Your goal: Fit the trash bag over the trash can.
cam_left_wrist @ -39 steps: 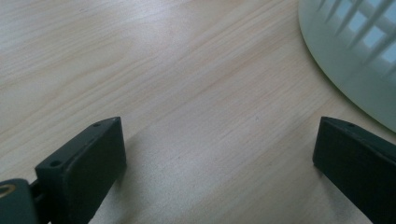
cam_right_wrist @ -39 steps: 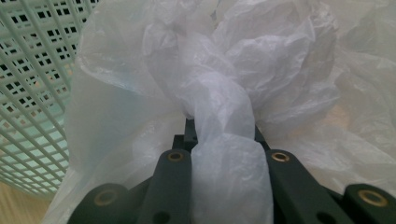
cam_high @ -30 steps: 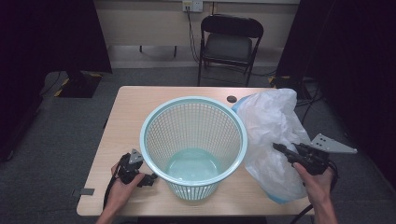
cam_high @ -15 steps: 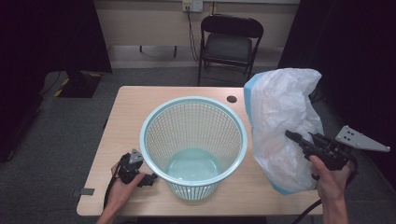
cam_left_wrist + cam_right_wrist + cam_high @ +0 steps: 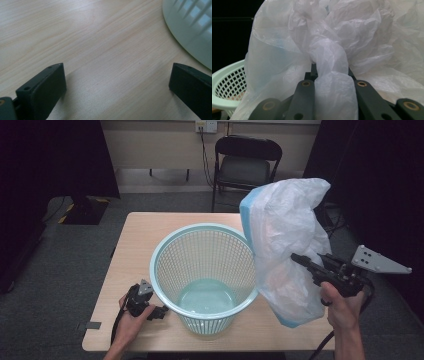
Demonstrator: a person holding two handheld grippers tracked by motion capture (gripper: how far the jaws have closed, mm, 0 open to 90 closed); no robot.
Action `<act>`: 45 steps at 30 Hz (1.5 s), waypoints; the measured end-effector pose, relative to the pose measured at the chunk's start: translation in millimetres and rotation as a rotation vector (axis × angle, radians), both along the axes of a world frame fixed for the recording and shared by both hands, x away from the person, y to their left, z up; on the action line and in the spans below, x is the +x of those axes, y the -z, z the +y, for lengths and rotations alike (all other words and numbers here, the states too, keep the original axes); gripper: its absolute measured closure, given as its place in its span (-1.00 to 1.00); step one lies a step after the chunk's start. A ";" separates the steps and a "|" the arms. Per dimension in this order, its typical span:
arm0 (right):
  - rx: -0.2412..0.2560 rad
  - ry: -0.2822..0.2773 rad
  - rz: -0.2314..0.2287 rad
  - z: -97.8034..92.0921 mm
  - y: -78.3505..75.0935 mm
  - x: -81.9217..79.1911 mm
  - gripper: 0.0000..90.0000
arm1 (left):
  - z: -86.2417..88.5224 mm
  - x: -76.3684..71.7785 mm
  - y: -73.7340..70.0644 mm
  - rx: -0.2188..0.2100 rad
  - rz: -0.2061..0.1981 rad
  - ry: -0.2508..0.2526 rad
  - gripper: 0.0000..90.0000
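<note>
A pale green mesh basket (image 5: pixel 204 275) stands upright in the middle of the wooden table (image 5: pixel 140 235). My right gripper (image 5: pixel 296 258) is shut on a white translucent plastic bag (image 5: pixel 287 235), held up in the air to the right of the basket. The bag billows above the gripper and hangs below it, its blue edge (image 5: pixel 246 222) beside the basket rim. In the right gripper view a fold of the bag (image 5: pixel 332 75) is pinched between the jaws, with the basket (image 5: pixel 229 80) at lower left. My left gripper (image 5: pixel 162 312) rests open on the table by the basket's base (image 5: pixel 192 27), its jaws wide apart.
A black folding chair (image 5: pixel 245 165) stands beyond the table's far edge. Grey carpet surrounds the table. Dark curtains hang at left and right. A cable trails from each gripper toward the near edge.
My right gripper has lifted the bag off the table, up and toward the basket; the bag now billows tall. The left gripper has stayed in place.
</note>
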State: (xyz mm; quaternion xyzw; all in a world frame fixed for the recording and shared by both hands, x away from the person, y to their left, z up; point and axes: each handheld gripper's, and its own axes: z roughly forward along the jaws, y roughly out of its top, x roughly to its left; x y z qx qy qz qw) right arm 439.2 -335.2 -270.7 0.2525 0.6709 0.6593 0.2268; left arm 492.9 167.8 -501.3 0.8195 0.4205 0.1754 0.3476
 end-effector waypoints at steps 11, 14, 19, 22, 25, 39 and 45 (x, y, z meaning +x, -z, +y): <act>0.029 -0.115 -0.041 49.1 -19.2 3.9 0.76 | 0.1 0.0 -0.1 0.002 -0.001 -0.001 -0.99; 0.037 -0.146 -0.034 65.3 -13.7 7.9 0.76 | 0.1 -0.1 -0.1 0.001 -0.001 -0.001 -0.99; 0.034 -0.189 -0.039 88.2 -17.2 11.8 0.76 | 0.1 0.0 -0.1 0.002 -0.001 -0.001 -0.99; 0.023 -0.211 -0.058 100.6 -29.1 10.2 0.76 | 0.1 0.0 -0.1 0.002 -0.001 -0.001 -0.99; 0.021 -0.237 -0.089 111.6 -44.7 7.1 0.76 | 0.1 0.0 -0.1 0.002 -0.001 -0.001 -0.99; -0.074 -0.341 -0.085 159.3 -42.2 9.0 0.59 | 0.1 0.0 -0.1 0.003 -0.001 -0.001 -0.99; -0.121 -0.329 -0.080 167.3 -39.0 9.5 0.19 | 0.1 0.0 -0.1 0.002 -0.001 -0.001 -0.99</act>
